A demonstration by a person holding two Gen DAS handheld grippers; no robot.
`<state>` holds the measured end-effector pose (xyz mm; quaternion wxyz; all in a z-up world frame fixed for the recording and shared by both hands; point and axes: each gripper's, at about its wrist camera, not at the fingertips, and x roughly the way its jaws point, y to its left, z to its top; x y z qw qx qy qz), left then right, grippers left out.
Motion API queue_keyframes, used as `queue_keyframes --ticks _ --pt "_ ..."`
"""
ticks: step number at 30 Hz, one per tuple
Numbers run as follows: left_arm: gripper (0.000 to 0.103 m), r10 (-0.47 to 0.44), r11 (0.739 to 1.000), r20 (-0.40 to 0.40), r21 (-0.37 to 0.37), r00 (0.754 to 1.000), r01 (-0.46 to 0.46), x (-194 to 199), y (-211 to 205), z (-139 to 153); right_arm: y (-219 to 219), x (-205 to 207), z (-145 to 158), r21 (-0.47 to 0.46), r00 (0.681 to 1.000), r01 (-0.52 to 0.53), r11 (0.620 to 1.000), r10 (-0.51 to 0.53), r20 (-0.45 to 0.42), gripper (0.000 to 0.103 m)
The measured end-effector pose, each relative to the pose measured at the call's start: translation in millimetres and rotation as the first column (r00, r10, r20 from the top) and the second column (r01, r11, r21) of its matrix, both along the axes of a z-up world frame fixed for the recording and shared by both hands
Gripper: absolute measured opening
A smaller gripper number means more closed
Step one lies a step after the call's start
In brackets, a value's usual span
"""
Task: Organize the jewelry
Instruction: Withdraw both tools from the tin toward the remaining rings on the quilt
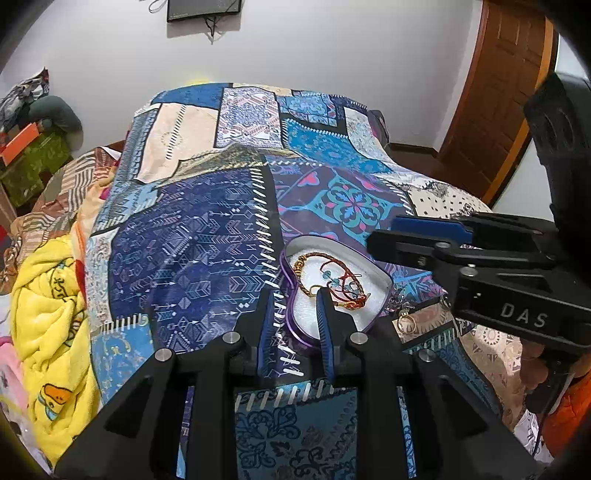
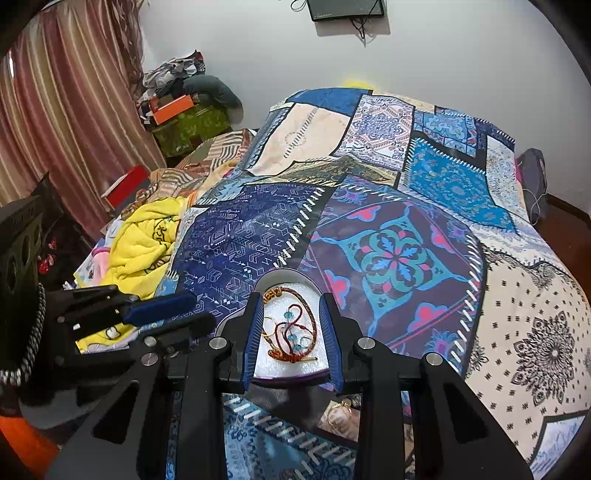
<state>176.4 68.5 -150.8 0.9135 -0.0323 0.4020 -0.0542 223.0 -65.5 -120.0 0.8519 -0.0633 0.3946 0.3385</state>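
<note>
A purple heart-shaped box (image 1: pixel 295 332) with white foam lining lies open on the patchwork bedspread (image 1: pixel 207 258); it also shows in the right wrist view (image 2: pixel 284 373). Inside it lie red and gold corded bracelets with blue beads (image 1: pixel 334 282) (image 2: pixel 291 332). A gold ring (image 1: pixel 406 325) (image 2: pixel 340 413) lies on the bedspread just outside the box. My left gripper (image 1: pixel 293 299) is open and empty over the box's near edge. My right gripper (image 2: pixel 290 301) is open and empty above the box; it appears in the left wrist view (image 1: pixel 384 230) at the right.
A yellow blanket (image 1: pixel 48 317) and other bedding are bunched at the bed's left side. A green box with an orange lid (image 2: pixel 184 122) stands by the curtain. A wooden door (image 1: pixel 495 103) is at the right. A screen (image 2: pixel 345 9) hangs on the wall.
</note>
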Motion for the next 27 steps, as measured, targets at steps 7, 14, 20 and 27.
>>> queue_keyframes --ticks 7,14,20,27 --pt "0.03 0.002 1.0 0.033 0.01 0.999 -0.002 -13 -6 17 -21 -9 12 0.006 0.999 0.044 0.999 -0.045 0.024 0.028" --pt "0.03 -0.045 0.999 0.056 0.022 0.997 0.044 -22 -30 28 -54 -15 21 0.007 0.993 0.112 0.994 -0.113 0.046 0.028" --pt "0.03 -0.088 0.996 0.036 0.018 0.995 0.087 -21 -52 27 -89 -18 21 -0.008 0.983 0.179 0.984 -0.179 0.044 0.028" --pt "0.03 -0.136 0.991 -0.023 -0.001 0.99 0.136 -14 -75 10 -121 -19 12 -0.037 0.974 0.227 0.973 -0.226 0.022 0.028"
